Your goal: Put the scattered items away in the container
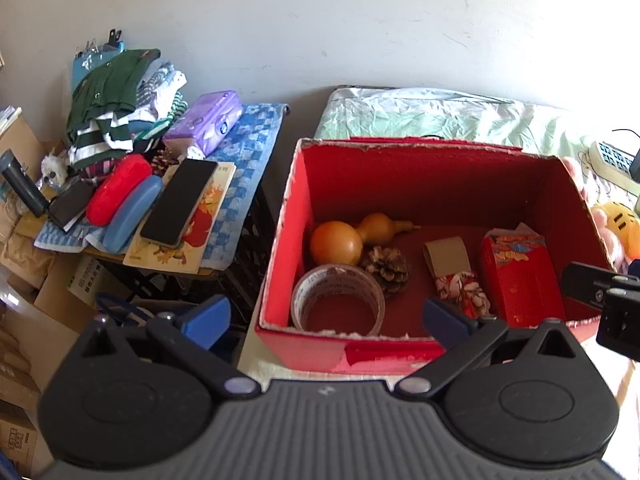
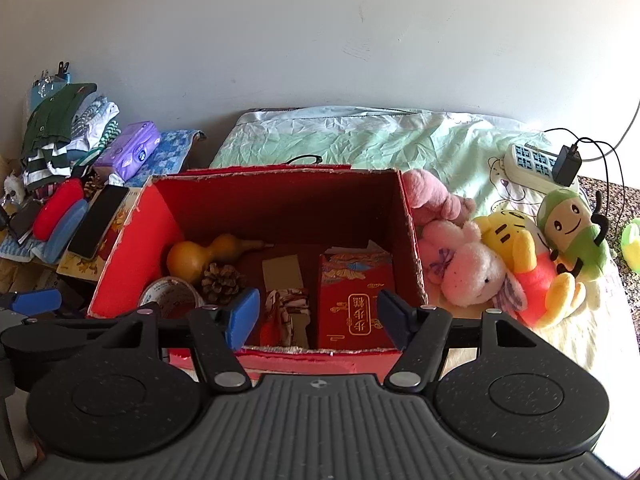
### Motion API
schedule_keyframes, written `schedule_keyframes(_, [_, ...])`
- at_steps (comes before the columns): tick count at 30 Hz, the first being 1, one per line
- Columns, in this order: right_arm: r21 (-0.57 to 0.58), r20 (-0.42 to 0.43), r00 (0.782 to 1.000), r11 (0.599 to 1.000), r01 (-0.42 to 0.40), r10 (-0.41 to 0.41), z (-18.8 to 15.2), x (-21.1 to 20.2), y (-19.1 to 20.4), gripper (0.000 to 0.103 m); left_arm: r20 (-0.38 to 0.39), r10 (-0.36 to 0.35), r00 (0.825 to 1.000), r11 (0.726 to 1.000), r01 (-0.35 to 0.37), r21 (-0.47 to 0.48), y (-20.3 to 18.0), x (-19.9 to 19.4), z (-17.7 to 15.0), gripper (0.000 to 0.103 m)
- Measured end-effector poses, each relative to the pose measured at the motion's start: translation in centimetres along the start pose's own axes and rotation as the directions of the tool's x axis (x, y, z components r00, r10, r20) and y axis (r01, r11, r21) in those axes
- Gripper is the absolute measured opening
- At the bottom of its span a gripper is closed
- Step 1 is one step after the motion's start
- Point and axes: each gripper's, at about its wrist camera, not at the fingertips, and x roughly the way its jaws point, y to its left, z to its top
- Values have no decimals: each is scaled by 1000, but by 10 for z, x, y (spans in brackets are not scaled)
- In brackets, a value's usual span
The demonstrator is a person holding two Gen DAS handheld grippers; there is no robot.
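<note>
Both grippers, left (image 1: 326, 314) and right (image 2: 312, 314), gape wide and empty before the red box (image 2: 132, 248). Plush toys (image 2: 476, 268) lie right of it, nearer the right gripper.

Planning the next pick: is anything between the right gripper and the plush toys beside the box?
Nothing visible blocks it. The right gripper is open over the red box, and the plush toys lie uncovered just beyond its right wall.

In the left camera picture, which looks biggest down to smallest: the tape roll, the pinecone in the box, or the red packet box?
1. Red packet box
2. Tape roll, though it sits nearest the camera
3. Pinecone
</note>
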Motion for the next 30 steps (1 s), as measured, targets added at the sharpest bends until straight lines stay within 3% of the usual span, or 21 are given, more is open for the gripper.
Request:
schedule_keyframes(13, [6,13,999,999,40,-40,17,19,-10,68,-6,-20,1000,1000,20,-8,-11,16,25,102])
schedule_keyframes(17, [26,9,999,999,44,-44,21,26,-16,68,-16,-65,998,998,66,14,-19,21,32,102])
schedule_keyframes(30, [82,1,999,996,46,-47,26,37,-31,68,11,-12,1000,998,12,69,-37,33,42,102])
